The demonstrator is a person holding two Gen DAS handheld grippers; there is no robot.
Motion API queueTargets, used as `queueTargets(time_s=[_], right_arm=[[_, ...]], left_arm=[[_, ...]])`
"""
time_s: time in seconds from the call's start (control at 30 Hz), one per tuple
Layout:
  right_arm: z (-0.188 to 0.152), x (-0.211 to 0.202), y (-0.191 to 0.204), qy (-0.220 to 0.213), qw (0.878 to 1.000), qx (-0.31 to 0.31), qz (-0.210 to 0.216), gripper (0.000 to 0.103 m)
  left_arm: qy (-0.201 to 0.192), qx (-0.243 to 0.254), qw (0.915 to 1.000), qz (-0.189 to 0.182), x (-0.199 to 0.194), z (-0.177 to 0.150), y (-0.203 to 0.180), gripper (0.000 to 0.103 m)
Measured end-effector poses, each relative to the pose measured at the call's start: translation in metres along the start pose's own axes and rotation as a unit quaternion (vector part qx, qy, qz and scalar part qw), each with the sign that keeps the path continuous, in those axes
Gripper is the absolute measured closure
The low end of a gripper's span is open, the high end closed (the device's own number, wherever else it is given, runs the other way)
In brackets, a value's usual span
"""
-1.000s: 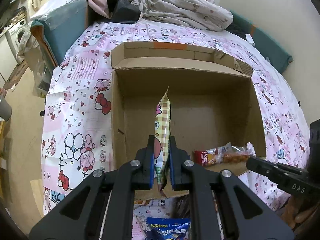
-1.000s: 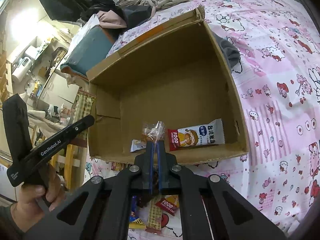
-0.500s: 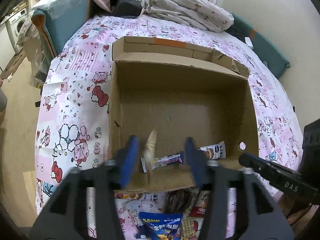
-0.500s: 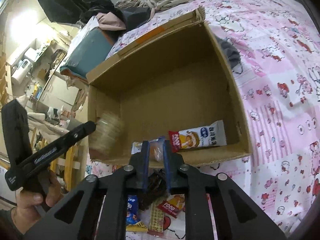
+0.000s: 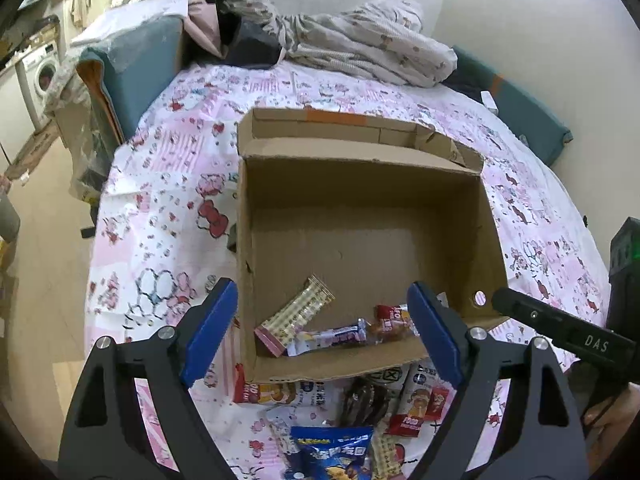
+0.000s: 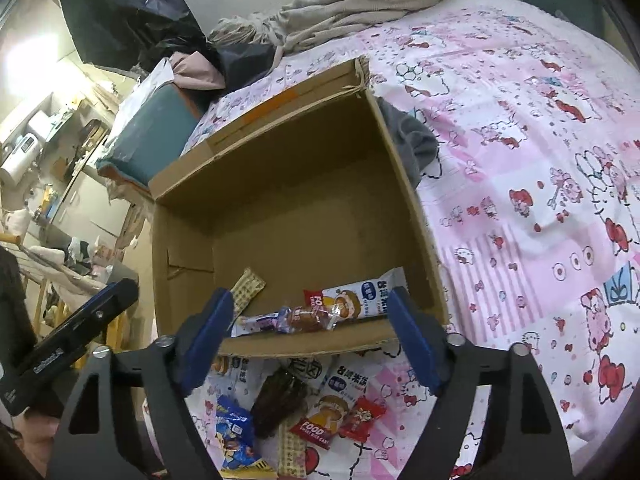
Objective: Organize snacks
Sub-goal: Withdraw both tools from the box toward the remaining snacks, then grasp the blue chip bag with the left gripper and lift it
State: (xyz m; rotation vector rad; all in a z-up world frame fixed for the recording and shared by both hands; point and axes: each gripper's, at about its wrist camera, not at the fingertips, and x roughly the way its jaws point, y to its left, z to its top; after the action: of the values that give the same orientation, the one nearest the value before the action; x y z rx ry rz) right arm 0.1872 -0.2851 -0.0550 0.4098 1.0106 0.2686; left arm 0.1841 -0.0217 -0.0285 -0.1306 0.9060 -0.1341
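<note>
Both tongs have just been opening and now stand wide with nothing between them: the left tongs [image 5: 322,338] and right tongs [image 6: 310,338] hover at the near wall of the cardboard box [image 5: 362,152] on the bed [image 6: 520,128]. Four snacks lie inside by that wall: a checkered wafer pack [image 5: 294,316], a purple-ended bar [image 5: 328,338], a clear-wrapped brown snack [image 6: 306,317] and a rice cake bar [image 6: 360,298]. Only the right view shows the rice cake bar whole. More packets lie outside the box, just before it; the count is unclear.

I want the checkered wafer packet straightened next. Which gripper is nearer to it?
Left. The left gripper hangs open right over the wafer packet in the box; the right gripper is open too, with the packet off by its left finger.
</note>
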Motion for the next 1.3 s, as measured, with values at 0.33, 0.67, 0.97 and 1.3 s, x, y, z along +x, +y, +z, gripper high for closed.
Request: queueTargets(time_s=[0.33,0.67,0.97,1.3], right_arm=[[-0.015,-0.015,0.008,0.0,1.0,-0.012,0.001,0.01],[-0.036,-0.03,0.016,0.011,1.0,-0.008,0.022,0.01],[-0.059,-0.025,0.017,0.047,0.998,0.024,0.033,0.01],[-0.085,-0.006,0.004,0.105,0.992,0.069,0.013,0.01]], left_arm=[[-0.001,0.005,0.9998,0.017,-0.02,-0.008,0.01,0.018],[0.013,0.014,0.9994,0.03,-0.036,-0.035,0.008,0.015],[0.041,-0.023,0.9985,0.028,-0.042,-0.058,0.023,0.015],[0.067,-0.046,0.9959,0.039,-0.036,-0.071,0.028,0.015]])
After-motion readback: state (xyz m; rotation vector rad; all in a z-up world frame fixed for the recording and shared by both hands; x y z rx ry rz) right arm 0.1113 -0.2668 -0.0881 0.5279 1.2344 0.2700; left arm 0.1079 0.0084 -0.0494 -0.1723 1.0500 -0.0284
